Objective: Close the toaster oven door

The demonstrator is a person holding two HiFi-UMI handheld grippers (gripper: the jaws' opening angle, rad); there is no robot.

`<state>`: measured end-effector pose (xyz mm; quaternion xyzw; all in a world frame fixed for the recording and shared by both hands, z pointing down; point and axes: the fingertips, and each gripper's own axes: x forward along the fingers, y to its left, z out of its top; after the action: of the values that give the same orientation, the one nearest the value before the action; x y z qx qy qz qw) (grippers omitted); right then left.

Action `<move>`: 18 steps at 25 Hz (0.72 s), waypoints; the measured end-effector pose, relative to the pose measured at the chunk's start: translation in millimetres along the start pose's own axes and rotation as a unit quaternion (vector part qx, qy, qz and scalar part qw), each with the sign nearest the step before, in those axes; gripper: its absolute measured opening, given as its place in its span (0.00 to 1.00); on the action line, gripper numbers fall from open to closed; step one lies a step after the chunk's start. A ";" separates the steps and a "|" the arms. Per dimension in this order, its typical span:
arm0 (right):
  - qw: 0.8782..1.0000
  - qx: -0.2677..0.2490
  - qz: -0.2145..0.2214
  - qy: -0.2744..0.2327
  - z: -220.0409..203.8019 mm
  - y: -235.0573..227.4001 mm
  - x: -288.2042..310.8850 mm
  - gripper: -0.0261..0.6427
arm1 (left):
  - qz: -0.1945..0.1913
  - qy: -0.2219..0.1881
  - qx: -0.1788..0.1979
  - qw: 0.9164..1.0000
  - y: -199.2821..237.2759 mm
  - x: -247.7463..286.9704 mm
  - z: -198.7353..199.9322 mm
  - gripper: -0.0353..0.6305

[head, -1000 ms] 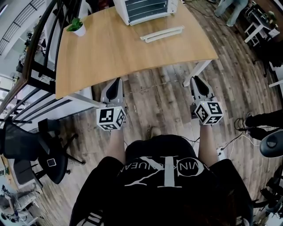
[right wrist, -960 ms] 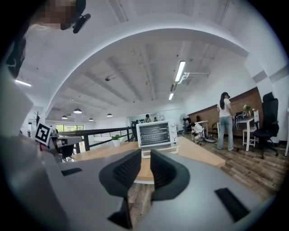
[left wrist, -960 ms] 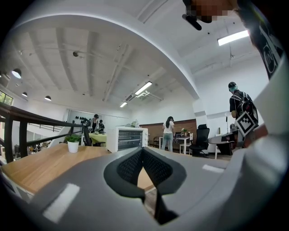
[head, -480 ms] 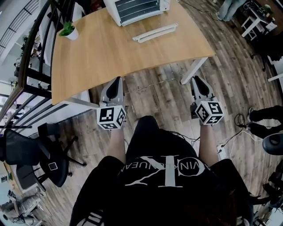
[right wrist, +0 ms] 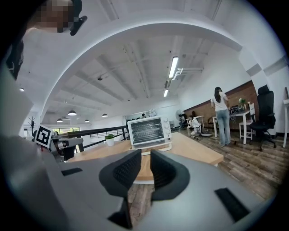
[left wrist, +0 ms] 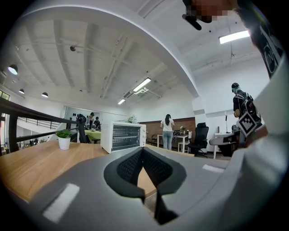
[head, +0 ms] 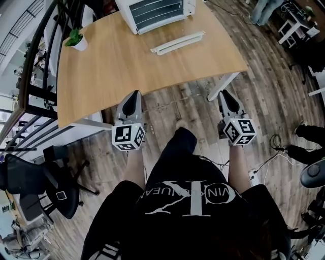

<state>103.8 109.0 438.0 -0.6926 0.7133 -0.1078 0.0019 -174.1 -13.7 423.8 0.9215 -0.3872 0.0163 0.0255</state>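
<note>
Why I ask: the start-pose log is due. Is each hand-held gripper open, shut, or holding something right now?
Left grey hand-held gripper: shut, holding nothing.
Right grey hand-held gripper: open by a narrow gap, holding nothing.

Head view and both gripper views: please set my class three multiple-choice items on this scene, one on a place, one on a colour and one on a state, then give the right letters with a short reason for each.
1. Where does the potted plant stand?
A. on the table, left of the toaster oven
B. on top of the toaster oven
C. inside the toaster oven

2. What colour is the toaster oven's casing?
A. black
B. red
C. white

3. How is the door of the toaster oven?
A. shut
B. folded down open
C. taken off

Answers:
1 A: the plant sits near the table's far left corner, apart from the oven.
2 C: the casing looks white in every view.
3 B: the door lies flat in front of the oven, with the racks in plain sight.
</note>
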 end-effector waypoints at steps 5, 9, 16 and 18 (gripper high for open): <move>1.000 -0.015 0.008 0.013 5.4 -18.2 25.5 0.08 | 0.001 0.003 -0.002 1.000 -1.2 34.0 -2.3 0.07; 1.000 0.000 0.005 0.014 8.0 -40.8 48.1 0.08 | -0.003 0.008 -0.001 1.000 -1.3 64.2 -3.2 0.07; 1.000 -0.009 0.013 0.019 24.2 -67.8 87.8 0.08 | -0.006 0.005 0.000 1.000 2.4 117.4 7.4 0.07; 1.000 -0.009 0.015 0.018 29.5 -75.7 98.0 0.08 | -0.009 0.005 0.002 1.000 1.9 132.0 9.8 0.07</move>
<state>179.0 6.4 435.4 -0.6799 0.7243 -0.1136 -0.0156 -83.1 -109.7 420.6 0.9250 -0.3786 0.0212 0.0257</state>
